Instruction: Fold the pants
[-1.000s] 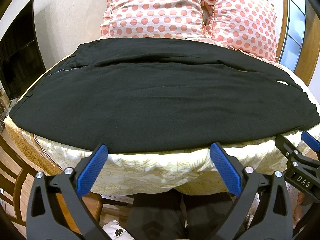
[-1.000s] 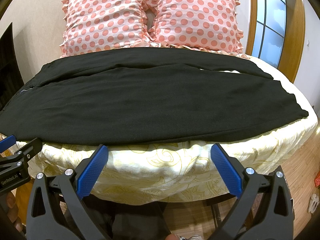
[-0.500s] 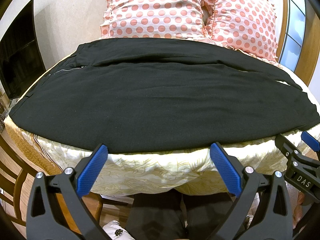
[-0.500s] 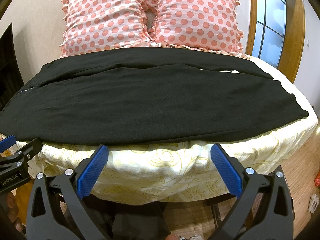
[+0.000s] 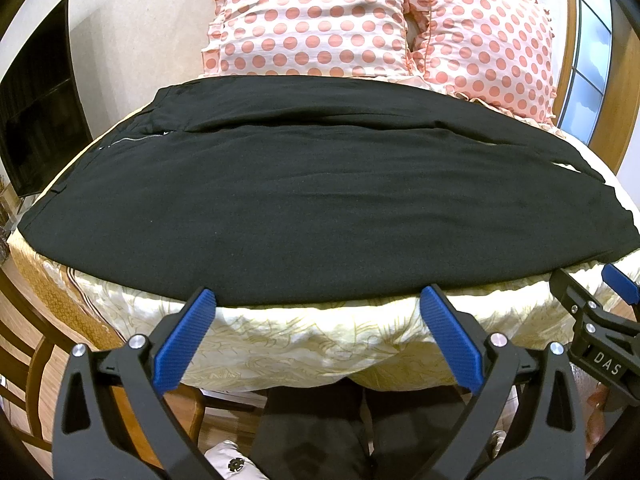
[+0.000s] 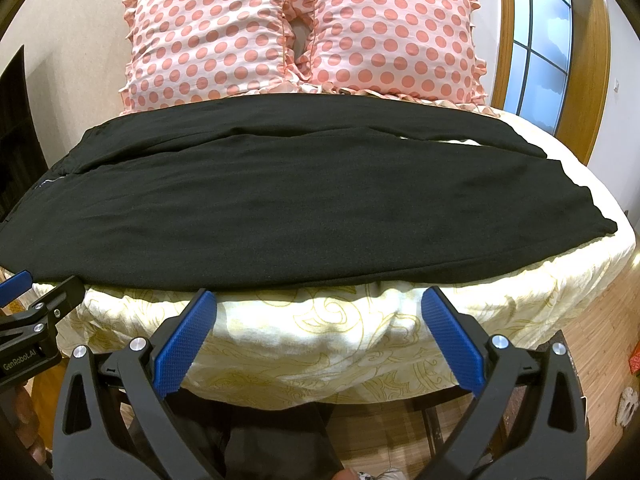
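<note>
Behind the pants [image 5: 320, 208], two dotted pillows [image 6: 304, 32]; both tools [image 5: 316, 336] [image 6: 316, 336] gape, seemingly clear of cloth.

Pants [image 5: 320, 208]: spread crosswise on the bed [image 5: 304, 344], waist end to the left, leg ends to the right, one leg lying behind the other.
Bed: its near edge hangs just past the pants' near hem.
Pillows [image 6: 304, 36]: two side by side at the head of the bed, behind the pants.
Left gripper [image 5: 320, 336]: in front of the bed's near edge, fingers [image 5: 184, 336] spread wide, clear of the cloth.
Right gripper [image 6: 320, 336]: beside it on the right, likewise in front of the edge, fingers [image 6: 452, 340] apart.
Window [image 6: 536, 40]: right of the pillows.
</note>
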Demonstrator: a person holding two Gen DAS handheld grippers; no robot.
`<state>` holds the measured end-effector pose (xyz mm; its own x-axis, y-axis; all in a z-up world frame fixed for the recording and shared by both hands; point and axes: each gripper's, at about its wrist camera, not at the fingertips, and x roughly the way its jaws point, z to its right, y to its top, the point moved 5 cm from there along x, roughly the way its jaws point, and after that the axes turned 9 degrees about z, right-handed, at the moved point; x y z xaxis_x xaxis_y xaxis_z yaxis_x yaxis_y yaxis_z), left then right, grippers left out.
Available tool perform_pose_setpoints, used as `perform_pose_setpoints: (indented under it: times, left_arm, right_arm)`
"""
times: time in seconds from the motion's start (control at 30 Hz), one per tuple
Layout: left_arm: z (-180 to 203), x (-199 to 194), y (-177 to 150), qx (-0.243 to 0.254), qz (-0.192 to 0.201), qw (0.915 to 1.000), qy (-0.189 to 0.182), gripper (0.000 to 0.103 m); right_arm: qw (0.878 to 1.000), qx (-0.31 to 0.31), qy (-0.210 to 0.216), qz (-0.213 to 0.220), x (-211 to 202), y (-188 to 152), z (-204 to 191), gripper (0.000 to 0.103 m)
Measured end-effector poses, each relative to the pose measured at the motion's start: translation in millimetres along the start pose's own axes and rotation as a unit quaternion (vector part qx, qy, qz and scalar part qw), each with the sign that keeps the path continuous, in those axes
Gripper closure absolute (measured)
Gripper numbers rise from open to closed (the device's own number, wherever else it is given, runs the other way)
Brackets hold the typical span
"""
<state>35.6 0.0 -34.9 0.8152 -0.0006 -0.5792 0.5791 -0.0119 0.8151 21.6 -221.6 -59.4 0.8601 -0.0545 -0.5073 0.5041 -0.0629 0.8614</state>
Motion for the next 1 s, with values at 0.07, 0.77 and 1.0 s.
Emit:
perform_pose_setpoints:
  times: [0.07, 0.77, 1.0]
  left_arm:
    - [0.0, 0.0, 0.1, 0.0, 0.0, 1.0, 0.0, 0.002]
    - [0.0, 0.0, 0.0, 0.0, 0.0, 1.0, 0.0, 0.002]
    - [0.1, 0.0, -0.2, 0.0, -0.001, 1.0, -0.001, 0.002]
  right_arm:
    - [1.0, 0.0, 0.0, 0.0, 0.0, 0.1, 0.0, 0.001]
    - [1.0, 0.0, 0.0, -0.004, -0.1, -0.1, -0.1, 0.001]
    - [1.0, -0.001, 0.001, -0.004, 2.5, 1.1, 2.1, 0.001]
